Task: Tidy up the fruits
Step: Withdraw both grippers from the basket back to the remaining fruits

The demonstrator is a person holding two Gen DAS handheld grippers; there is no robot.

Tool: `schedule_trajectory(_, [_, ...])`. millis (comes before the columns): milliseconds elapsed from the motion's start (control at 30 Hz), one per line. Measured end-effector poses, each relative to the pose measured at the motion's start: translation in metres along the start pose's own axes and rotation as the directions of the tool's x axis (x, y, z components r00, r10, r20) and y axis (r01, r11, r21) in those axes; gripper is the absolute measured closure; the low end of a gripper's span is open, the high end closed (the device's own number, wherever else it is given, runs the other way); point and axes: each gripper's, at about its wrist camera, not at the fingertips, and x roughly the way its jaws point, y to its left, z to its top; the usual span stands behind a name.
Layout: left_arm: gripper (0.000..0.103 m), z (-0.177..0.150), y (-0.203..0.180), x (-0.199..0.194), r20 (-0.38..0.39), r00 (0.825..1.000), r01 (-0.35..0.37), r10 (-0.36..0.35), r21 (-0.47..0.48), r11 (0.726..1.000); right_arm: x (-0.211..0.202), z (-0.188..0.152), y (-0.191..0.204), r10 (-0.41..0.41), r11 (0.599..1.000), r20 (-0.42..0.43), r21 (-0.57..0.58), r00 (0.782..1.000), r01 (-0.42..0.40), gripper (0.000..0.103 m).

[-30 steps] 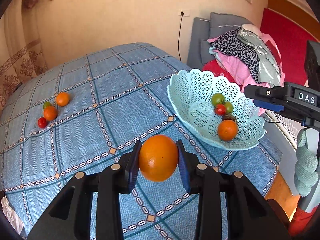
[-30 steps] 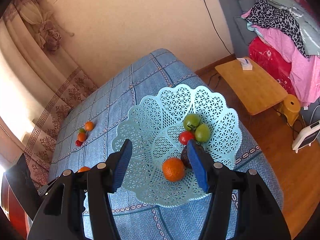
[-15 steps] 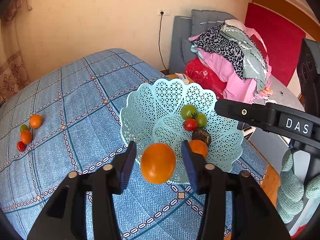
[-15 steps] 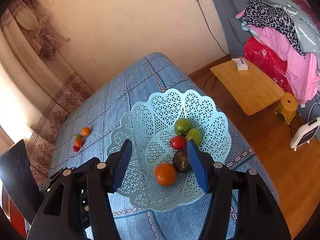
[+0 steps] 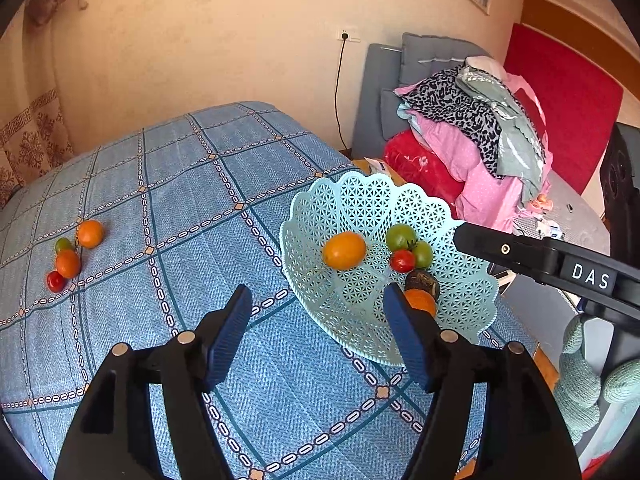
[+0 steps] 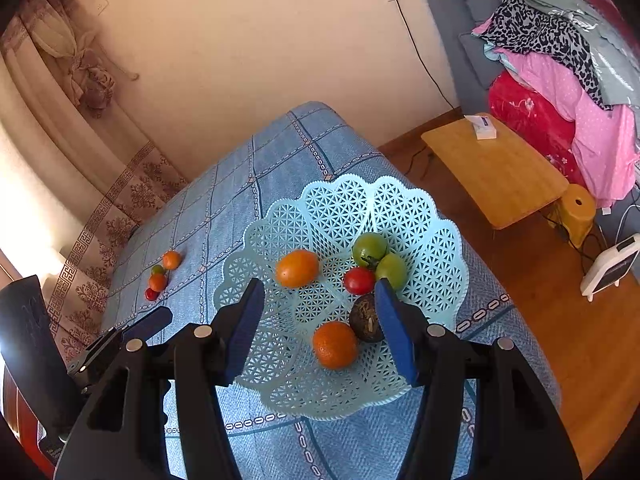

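The left hand-held gripper (image 5: 318, 334) is released, jaws opening with nothing between them. The right hand-held gripper (image 6: 320, 330) hangs open and empty over the basket (image 6: 416, 208). In it an orange (image 6: 297, 268) lies at 10 o'clock, a mandarin (image 6: 334, 344) at 6, tomatoes (image 6: 370, 246) at 1. Farther left, four small fruits (image 5: 90, 233) sit on the bed (image 5: 180, 184)

basket (image 6: 436, 240): pale aqua, lattice openwork | bedspread (image 5: 180, 200): blue weave, plaid of teal lines and white chain-links | basket fruits: two orange (image 6: 297, 268), two green (image 6: 370, 245), one red (image 6: 359, 280), one dark brown (image 6: 362, 320) | gripper pads (image 5: 230, 332): blue on black
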Motion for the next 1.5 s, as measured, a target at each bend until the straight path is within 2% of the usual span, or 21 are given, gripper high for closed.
schedule_trajectory(133, [0.032, 0.0, 0.007, -0.004, 0.006, 1.0, -0.008, 0.008, -0.021, 1.0, 0.002, -0.001, 0.002, 0.0, 1.0, -0.005, -0.005, 1.0, 0.0, 0.044])
schedule_trajectory(333, [0.019, -0.001, 0.022, -0.012, 0.023, 0.999, -0.032, 0.033, -0.054, 0.998, 0.004, -0.003, 0.005, 0.004, 1.0, -0.012, -0.02, 1.0, -0.005, 0.044])
schedule_trajectory(500, [0.018, -0.001, 0.04, -0.019, 0.033, 0.997, -0.062, 0.065, -0.087, 0.994, 0.007, -0.006, 0.011, 0.012, 0.999, -0.02, -0.047, 1.0, -0.013, 0.044])
schedule_trajectory(567, [0.013, -0.001, 0.049, -0.023, 0.039, 0.996, -0.074, 0.078, -0.104, 0.992, 0.008, -0.007, 0.015, 0.016, 0.998, -0.025, -0.062, 1.0, -0.018, 0.044])
schedule_trajectory(733, [0.013, -0.002, 0.075, -0.034, 0.051, 0.991, -0.117, 0.126, -0.144, 0.983, 0.012, -0.011, 0.026, 0.029, 0.995, -0.039, -0.096, 0.999, -0.032, 0.043])
schedule_trajectory(800, [0.012, -0.003, 0.087, -0.04, 0.055, 0.988, -0.136, 0.147, -0.165, 0.977, 0.014, -0.013, 0.032, 0.032, 0.993, -0.04, -0.114, 0.999, -0.036, 0.039])
schedule_trajectory(1000, [0.012, -0.011, 0.125, -0.058, 0.063, 0.975, -0.195, 0.214, -0.23, 0.954, 0.021, -0.02, 0.051, 0.022, 0.983, -0.042, -0.18, 0.999, -0.029, 0.039])
schedule_trajectory(1500, [0.012, -0.018, 0.199, -0.067, 0.018, 0.942, -0.311, 0.336, -0.334, 0.89, 0.047, -0.021, 0.131, 0.135, 0.95, -0.094, -0.272, 0.986, -0.156, 0.039])
